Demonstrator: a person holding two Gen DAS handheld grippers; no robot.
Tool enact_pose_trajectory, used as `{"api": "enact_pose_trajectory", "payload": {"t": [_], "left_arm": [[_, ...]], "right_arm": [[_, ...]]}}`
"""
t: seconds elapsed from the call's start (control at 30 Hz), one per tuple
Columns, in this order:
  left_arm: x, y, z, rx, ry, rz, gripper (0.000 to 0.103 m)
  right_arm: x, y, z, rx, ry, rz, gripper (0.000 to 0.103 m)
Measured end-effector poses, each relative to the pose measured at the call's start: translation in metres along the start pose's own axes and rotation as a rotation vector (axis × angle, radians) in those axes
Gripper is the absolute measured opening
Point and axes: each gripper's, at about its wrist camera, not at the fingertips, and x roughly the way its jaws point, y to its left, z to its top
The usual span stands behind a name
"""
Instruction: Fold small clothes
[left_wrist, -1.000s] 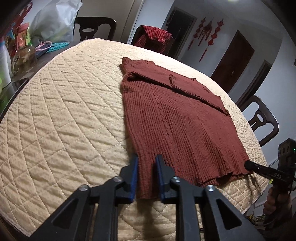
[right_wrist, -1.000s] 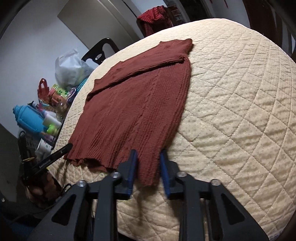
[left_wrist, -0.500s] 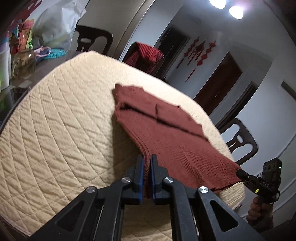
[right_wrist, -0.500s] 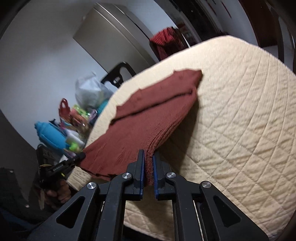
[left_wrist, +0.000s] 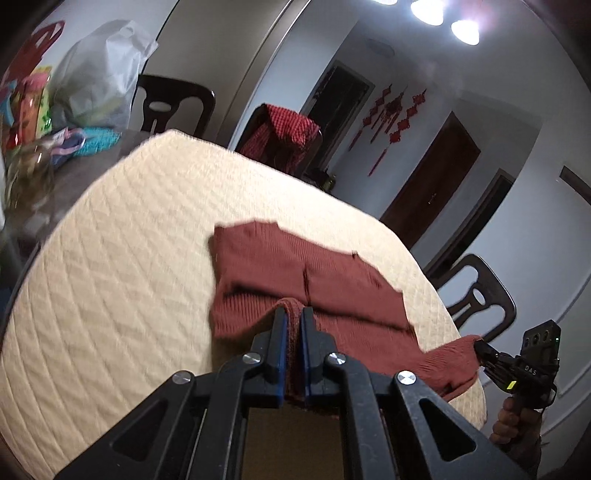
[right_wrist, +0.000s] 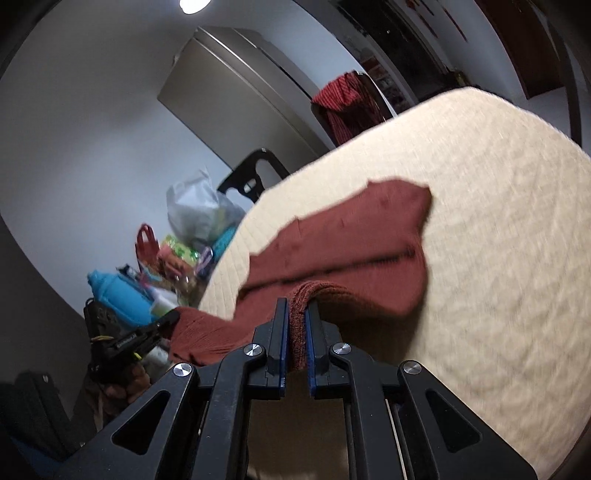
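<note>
A rust-red knitted sweater (left_wrist: 295, 273) lies on the beige quilted table (left_wrist: 122, 280), its sleeves folded across the chest. My left gripper (left_wrist: 293, 314) is shut on one hem corner and holds it lifted above the table, over the sweater's lower body. My right gripper (right_wrist: 297, 306) is shut on the other hem corner, also lifted; it shows in the left wrist view (left_wrist: 480, 349) at the lower right. The sweater (right_wrist: 354, 236) sags between the two corners. The left gripper shows in the right wrist view (right_wrist: 173, 317), pinching the hem.
Dark chairs stand around the table (left_wrist: 476, 295), one draped with a red checked cloth (left_wrist: 288, 129). A white plastic bag (left_wrist: 99, 74), a jar (left_wrist: 26, 177) and colourful clutter sit at the far left. A blue bottle (right_wrist: 118, 295) stands off the table's edge.
Both grippers closed on the hem corners, then lifted them and carried them forward toward the sweater's collar. The lower half of the sweater now hangs raised off the table.
</note>
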Motion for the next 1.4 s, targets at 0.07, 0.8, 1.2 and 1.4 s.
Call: {"api": "enact_pose_trajectory", "payload": {"t": [0.07,0.8,1.2,1.4], "left_arm": [[0.01,-0.002,0.019,0.002,-0.006,0.007,0.008],[0.209,0.064,0.086,-0.177,0.275,0.143,0.009],[0.168,0.058,0.097,-0.112,0.139,0.156,0.027],[0.149,0.036,0.057,-0.011,0.183,0.103,0.027]], "right_arm": [[0.01,-0.002,0.022,0.007,-0.008,-0.003,0.007],[0.166,-0.12,0.125,0.384,0.147,-0.115,0.011],[0.146,-0.101,0.137,0.243,0.061,-0.166,0.025],[0.127,-0.073,0.104,0.078,0.118,-0.204,0.025]]}}
